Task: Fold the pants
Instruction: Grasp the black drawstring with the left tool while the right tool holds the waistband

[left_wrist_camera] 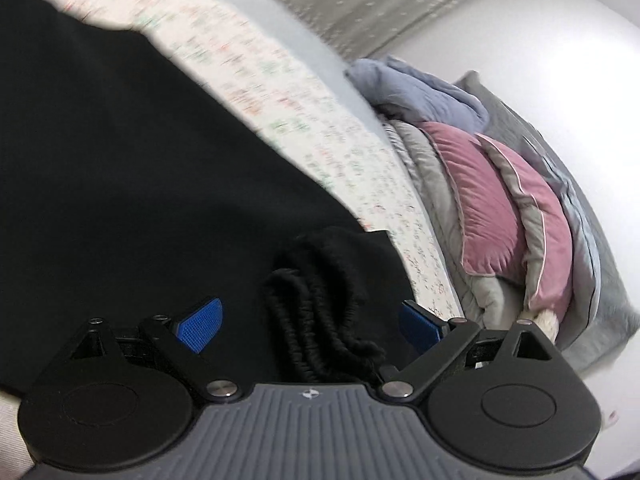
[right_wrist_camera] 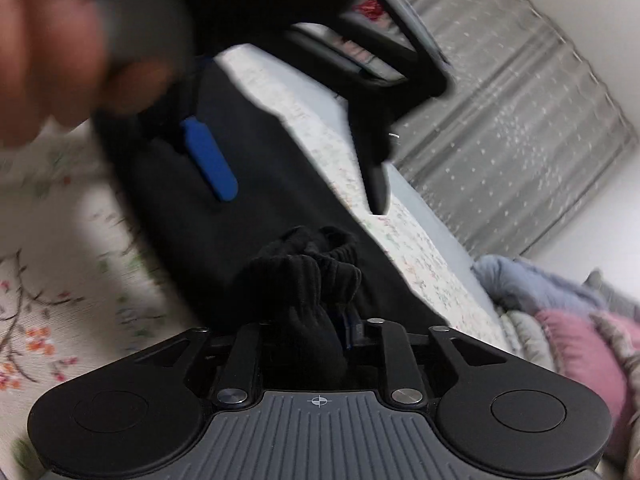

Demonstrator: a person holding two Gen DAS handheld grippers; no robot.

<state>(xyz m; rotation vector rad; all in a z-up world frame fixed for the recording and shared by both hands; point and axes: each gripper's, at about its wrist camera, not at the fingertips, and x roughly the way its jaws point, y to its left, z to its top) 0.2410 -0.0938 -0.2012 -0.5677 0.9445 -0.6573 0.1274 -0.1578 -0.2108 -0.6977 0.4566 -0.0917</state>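
Black pants (left_wrist_camera: 120, 160) lie spread on a floral sheet. Their ribbed, gathered end (left_wrist_camera: 316, 320) is bunched up between the jaws of my left gripper (left_wrist_camera: 310, 308), which stands wide open; its blue pads (left_wrist_camera: 200, 322) do not touch the cloth. In the right wrist view the same black pants (right_wrist_camera: 280, 208) run ahead, and my right gripper (right_wrist_camera: 316, 320) is shut on the gathered black bunch (right_wrist_camera: 300, 280), which fills the narrow gap between its fingers. Just beyond, the left gripper (right_wrist_camera: 292, 176) hovers open over the pants, held by a person's hand (right_wrist_camera: 44, 60).
The floral bedsheet (left_wrist_camera: 280, 92) covers the bed (right_wrist_camera: 40, 280). Pink pillows (left_wrist_camera: 500, 208), a grey pillow (left_wrist_camera: 600, 248) and a blue-grey blanket (left_wrist_camera: 420, 88) are piled at the bed's end. A grey curtain (right_wrist_camera: 500, 120) and a white wall stand behind.
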